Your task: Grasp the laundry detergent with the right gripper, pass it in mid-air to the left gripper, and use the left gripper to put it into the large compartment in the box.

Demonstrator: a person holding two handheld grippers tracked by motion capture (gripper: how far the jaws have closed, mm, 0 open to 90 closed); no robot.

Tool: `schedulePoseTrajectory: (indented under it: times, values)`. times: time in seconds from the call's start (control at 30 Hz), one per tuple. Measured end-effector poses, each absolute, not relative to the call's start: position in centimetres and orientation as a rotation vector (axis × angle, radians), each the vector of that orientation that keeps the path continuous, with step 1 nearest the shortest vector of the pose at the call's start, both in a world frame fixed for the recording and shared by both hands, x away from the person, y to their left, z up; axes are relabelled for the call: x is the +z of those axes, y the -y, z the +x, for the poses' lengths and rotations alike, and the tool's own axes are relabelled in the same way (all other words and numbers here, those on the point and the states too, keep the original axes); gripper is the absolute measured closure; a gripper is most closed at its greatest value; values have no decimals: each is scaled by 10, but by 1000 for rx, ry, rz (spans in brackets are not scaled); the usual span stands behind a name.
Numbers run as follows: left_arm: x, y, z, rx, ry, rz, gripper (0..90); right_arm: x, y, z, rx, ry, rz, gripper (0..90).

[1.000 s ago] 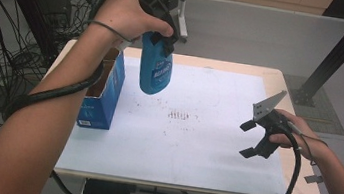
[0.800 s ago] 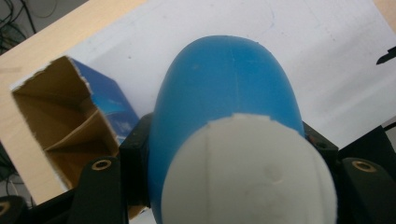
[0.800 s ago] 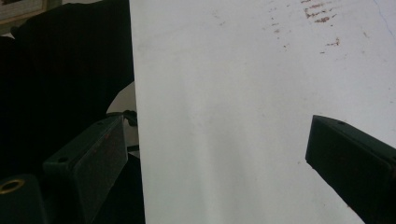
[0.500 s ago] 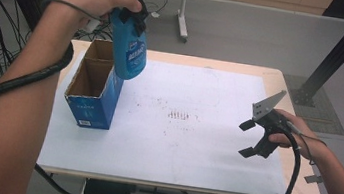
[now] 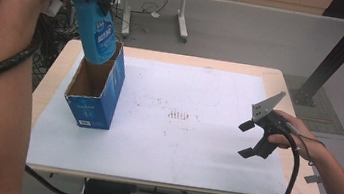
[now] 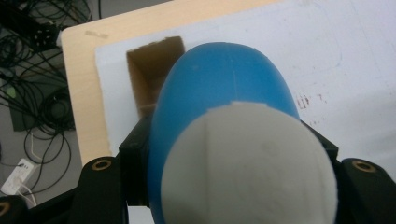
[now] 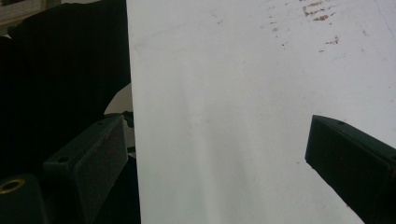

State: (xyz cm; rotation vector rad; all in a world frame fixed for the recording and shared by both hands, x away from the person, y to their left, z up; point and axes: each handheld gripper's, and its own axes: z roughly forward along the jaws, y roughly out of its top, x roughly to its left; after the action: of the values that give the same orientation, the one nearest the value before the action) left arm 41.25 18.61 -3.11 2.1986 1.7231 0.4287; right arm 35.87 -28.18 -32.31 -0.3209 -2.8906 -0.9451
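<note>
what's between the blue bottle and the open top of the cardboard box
Nothing visible. The left gripper holds the blue plastic bottle tilted, its lower end right at the open top of the blue cardboard box. The brown inside that shows looks empty, and the right gripper hovers far across the white table mat.

It looked like a lab or workshop: tangled black cables crowded the grey floor at upper left, metal stand legs stood behind a plain table.
</note>
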Motion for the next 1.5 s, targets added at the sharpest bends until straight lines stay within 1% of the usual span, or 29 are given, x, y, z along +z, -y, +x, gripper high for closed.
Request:
schedulePoseTrajectory:
  times: [0.2,0.43,0.67,1.5]
  values:
    - [-34,-199,414,459,-1789,2147,377,-324,280,359,-941,2895,-317,57]
    - [-54,-210,423,429,-1845,2134,377,-326,278,358,-939,2892,-313,58]
    - [-76,-216,429,399,-1886,2158,377,-327,278,358,-934,2897,-314,58]
    - [-159,-220,445,263,-1987,2221,376,-330,275,358,-931,2893,-308,61]
